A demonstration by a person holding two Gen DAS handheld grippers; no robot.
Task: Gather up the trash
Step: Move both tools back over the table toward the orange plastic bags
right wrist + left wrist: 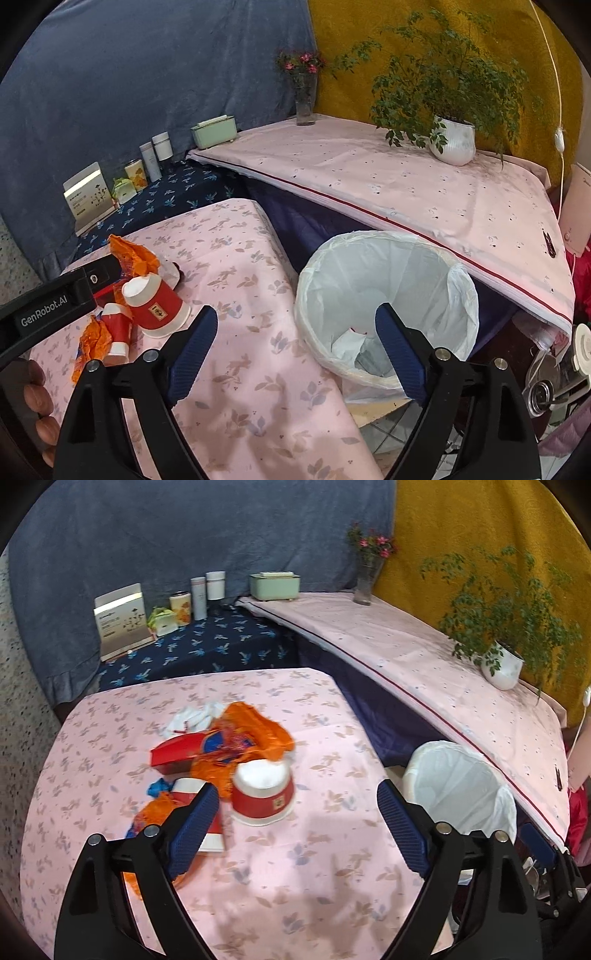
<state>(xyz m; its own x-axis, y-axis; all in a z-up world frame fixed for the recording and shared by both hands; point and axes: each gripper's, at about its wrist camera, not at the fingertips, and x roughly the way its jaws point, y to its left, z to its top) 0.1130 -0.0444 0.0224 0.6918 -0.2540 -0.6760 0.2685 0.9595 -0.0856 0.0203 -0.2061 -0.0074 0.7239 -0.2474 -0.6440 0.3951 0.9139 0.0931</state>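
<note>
Trash lies on the pink floral tablecloth (295,867): an upturned red-and-white paper cup (263,792), a second smaller red cup (212,827), a red box (175,755), crumpled orange wrappers (251,731) and white tissue (192,716). My left gripper (297,805) is open and empty, just before the large cup. My right gripper (295,332) is open and empty, at the near rim of the white-lined trash bin (384,295), which holds a little paper. The cups (157,308) and the left gripper's body (48,306) show in the right wrist view.
The bin (461,786) stands right of the table. A pink-covered shelf (424,664) carries a potted plant (502,664), a flower vase (365,583) and a green box (275,585). Tins and a card stand (122,620) sit on dark blue cloth behind.
</note>
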